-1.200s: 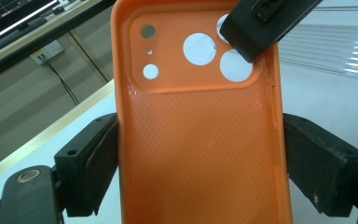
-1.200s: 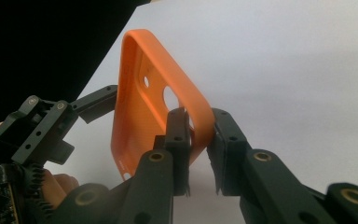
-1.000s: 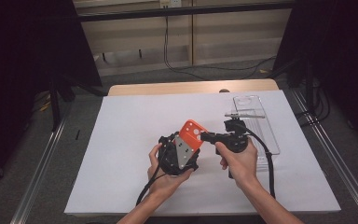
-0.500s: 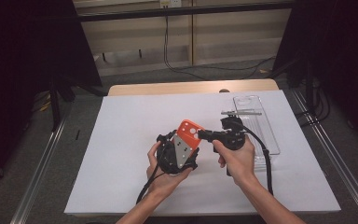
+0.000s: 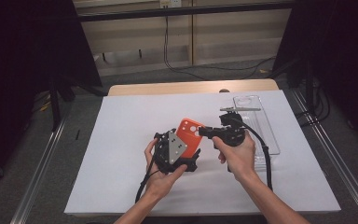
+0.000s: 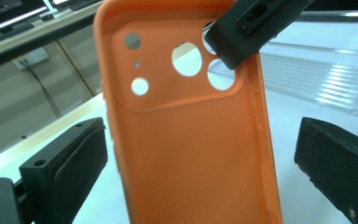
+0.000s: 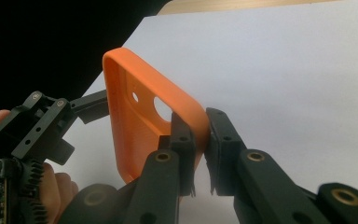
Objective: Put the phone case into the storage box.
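Pinching the top corner of the orange phone case (image 7: 144, 116), the right tongs (image 7: 200, 140) are clamped tight on its rim beside the camera holes. The right hand (image 5: 237, 154) wraps the tool from behind and aims it leftward across the worktop (image 5: 121, 140). The left tongs (image 6: 200, 154) stand wide apart, their jaws having just been opening; the case rises upright between the two black pads (image 6: 79, 163) with a gap on each side, touching neither. The left hand (image 5: 161, 175) cups its tool from below, pointing up and toward the right one, so both tools meet at the case above the middle of the white sheet. Just beyond the right hand, a clear plastic tray (image 5: 256, 116) lies flat near the worktop's far right edge.
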Demonstrator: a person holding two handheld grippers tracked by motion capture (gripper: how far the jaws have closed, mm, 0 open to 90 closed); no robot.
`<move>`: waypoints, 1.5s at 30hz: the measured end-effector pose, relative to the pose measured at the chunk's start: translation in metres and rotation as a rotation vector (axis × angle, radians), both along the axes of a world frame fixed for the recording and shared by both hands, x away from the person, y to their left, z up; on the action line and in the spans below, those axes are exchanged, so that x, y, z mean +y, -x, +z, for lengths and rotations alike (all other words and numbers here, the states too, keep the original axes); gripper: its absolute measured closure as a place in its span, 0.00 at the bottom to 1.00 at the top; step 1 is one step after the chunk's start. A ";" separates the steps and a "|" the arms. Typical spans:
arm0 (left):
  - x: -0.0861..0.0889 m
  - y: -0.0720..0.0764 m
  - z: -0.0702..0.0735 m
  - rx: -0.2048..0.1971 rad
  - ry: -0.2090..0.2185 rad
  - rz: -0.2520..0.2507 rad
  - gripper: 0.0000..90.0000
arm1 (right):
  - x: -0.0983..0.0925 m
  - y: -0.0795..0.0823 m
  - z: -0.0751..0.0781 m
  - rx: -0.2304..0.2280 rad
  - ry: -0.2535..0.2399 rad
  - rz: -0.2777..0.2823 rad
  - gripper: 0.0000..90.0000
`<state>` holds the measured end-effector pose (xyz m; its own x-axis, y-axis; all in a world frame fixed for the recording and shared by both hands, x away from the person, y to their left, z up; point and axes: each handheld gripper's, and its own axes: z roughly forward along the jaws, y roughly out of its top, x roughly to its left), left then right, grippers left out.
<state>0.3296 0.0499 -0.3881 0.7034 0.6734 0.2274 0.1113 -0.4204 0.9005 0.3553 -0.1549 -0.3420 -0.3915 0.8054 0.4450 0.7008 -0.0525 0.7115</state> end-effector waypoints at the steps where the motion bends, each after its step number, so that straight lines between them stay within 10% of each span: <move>1: 0.002 -0.001 0.001 0.022 0.020 -0.009 0.03 | -0.001 0.000 0.001 -0.006 0.003 -0.001 0.91; 21: 0.033 -0.015 0.001 0.059 0.217 0.115 0.05 | -0.039 -0.004 0.010 -0.049 0.012 -0.056 0.91; 45: 0.068 -0.007 -0.008 0.077 0.281 0.144 0.06 | -0.066 0.004 0.002 -0.066 -0.020 -0.097 0.91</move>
<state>0.3365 0.1178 -0.3964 0.6039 0.7964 -0.0316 0.2238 -0.1313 0.9657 0.3509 -0.2212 -0.3404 -0.3408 0.8322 0.4373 0.6433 -0.1329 0.7540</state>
